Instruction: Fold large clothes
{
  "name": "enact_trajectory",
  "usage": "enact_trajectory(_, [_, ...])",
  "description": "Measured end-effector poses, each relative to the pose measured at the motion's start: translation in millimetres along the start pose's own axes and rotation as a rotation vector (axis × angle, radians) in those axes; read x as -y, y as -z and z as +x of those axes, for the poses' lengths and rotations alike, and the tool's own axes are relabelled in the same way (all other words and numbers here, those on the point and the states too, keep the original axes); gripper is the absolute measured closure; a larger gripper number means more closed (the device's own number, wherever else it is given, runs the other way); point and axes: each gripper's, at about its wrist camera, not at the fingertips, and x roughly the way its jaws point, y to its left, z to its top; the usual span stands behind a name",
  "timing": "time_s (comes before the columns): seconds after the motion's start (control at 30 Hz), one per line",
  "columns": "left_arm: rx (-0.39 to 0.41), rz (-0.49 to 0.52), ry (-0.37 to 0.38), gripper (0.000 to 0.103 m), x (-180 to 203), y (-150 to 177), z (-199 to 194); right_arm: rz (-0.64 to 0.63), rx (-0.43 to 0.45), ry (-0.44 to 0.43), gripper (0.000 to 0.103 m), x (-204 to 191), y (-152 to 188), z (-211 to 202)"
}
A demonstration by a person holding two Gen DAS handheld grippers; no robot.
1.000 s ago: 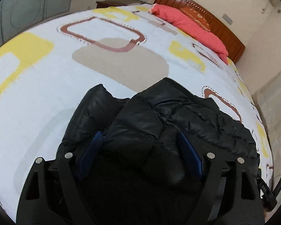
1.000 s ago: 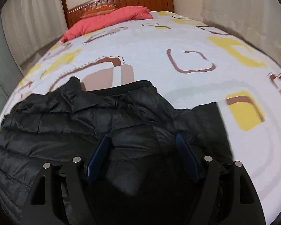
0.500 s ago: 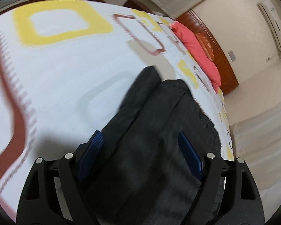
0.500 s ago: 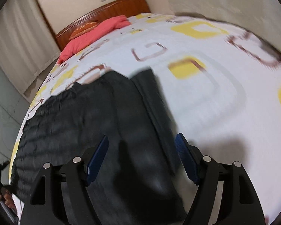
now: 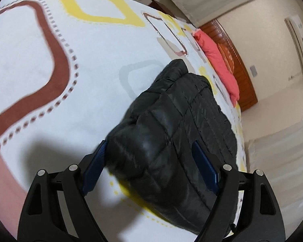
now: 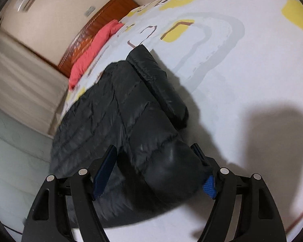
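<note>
A black quilted puffer jacket (image 5: 183, 121) lies on the patterned bed sheet, and it also shows in the right wrist view (image 6: 119, 109). My left gripper (image 5: 149, 165) has its blue-padded fingers spread wide, with a puffy fold of the jacket bulging between them. My right gripper (image 6: 155, 165) is likewise spread wide around a rounded fold of the jacket. One sleeve (image 6: 161, 88) lies along the jacket's side. Whether either gripper pinches fabric lower down is hidden.
The bed sheet (image 5: 40, 70) is white with yellow and brown shapes. A red pillow (image 5: 218, 58) lies against the wooden headboard (image 5: 238, 64) at the far end. Pale curtains (image 6: 20, 80) hang beside the bed. The bed edge runs close along the jacket (image 5: 242, 151).
Both grippers have lifted and swung toward the bed's foot, carrying the jacket's end up and over. The crumpled jacket now lies stretched long with a fold bulging between each pair of fingers.
</note>
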Motion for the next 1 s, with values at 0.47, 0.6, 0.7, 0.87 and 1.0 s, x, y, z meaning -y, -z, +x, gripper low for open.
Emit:
enact_trajectory(0.47, [-0.051, -0.130, 0.015, 0.020, -19, 9, 16, 0.000, 0.052, -0.001, 0.046, 7, 2, 3])
enact_trajectory(0.6, [-0.055, -0.056, 0.036, 0.046, -10, -3, 31, 0.009, 0.048, -0.026, 0.060, 9, 3, 3])
enact_trajectory(0.7, [-0.071, -0.039, 0.067, 0.070, -7, -3, 30, 0.013, 0.051, -0.058, 0.071, 9, 5, 0])
enact_trajectory(0.87, [-0.063, 0.018, 0.085, 0.078, -4, 0, 6, -0.010, 0.063, -0.079, 0.080, 3, 11, -19])
enact_trajectory(1.0, [-0.075, 0.032, 0.082, 0.079, -13, 9, -16, -0.025, 0.048, -0.082, 0.080, 7, 20, -39])
